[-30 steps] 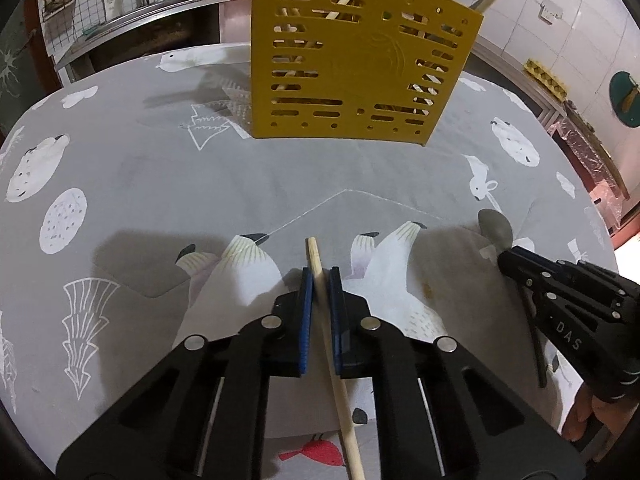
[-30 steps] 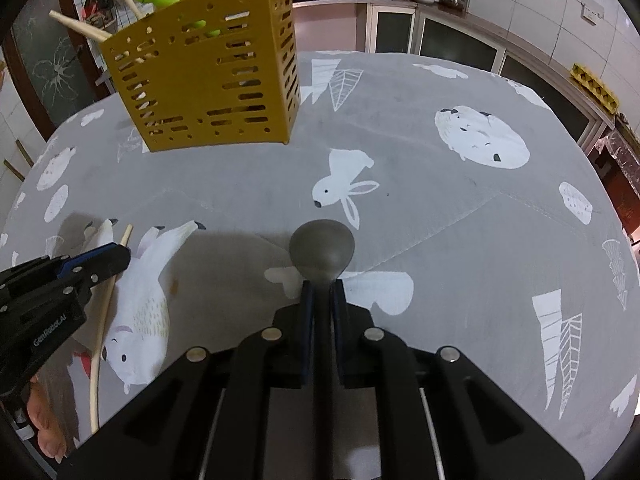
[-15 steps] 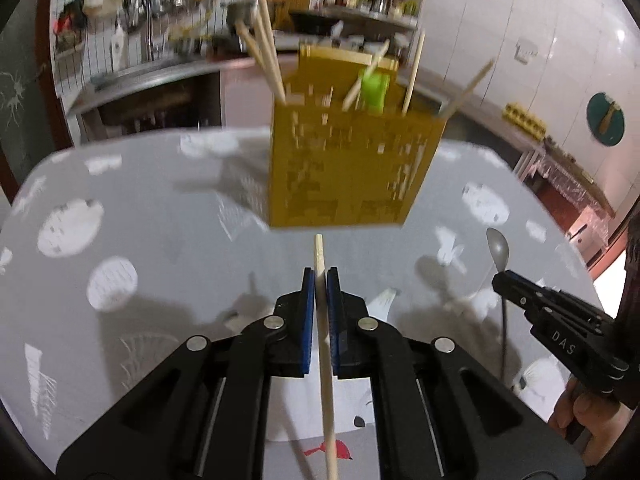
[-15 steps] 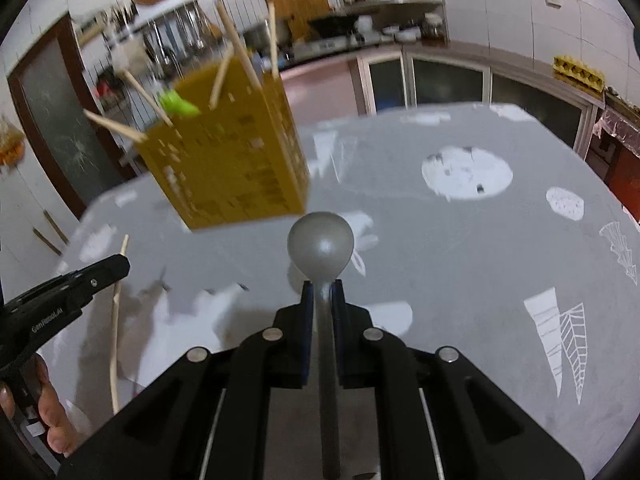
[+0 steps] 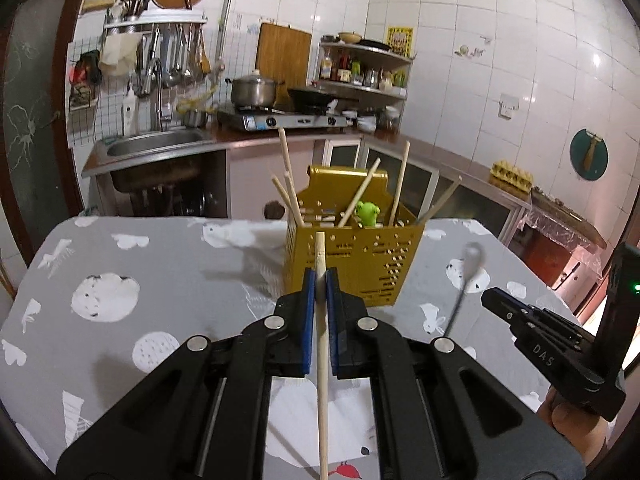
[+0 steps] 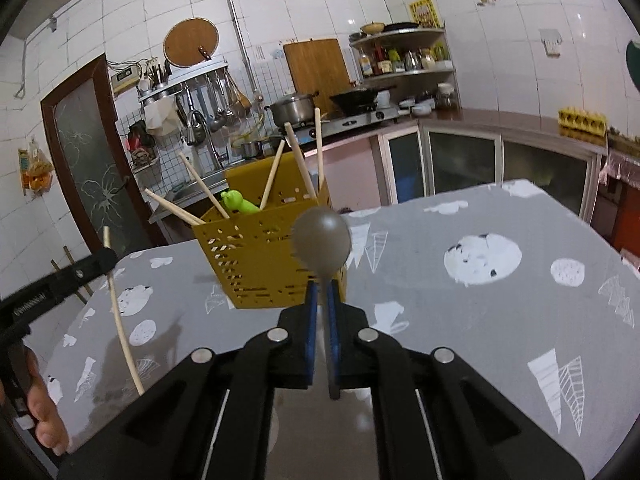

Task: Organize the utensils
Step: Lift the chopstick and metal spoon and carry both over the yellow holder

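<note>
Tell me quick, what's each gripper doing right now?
Left gripper: shut on a chopstick, off the table.
Right gripper: shut on a spoon, off the table.

A: What is sitting at 12 o'clock on the table?

B: A yellow perforated utensil holder (image 5: 352, 264) is standing upright, holding several wooden chopsticks (image 5: 400, 184) leaning outward and a green-handled item (image 5: 367, 213).

A: Which utensils are being carried?

B: One pale wooden chopstick (image 5: 322, 352) is pointing toward 12 o'clock. A grey spoon (image 6: 322, 240) is facing bowl-forward at 12 o'clock.
</note>
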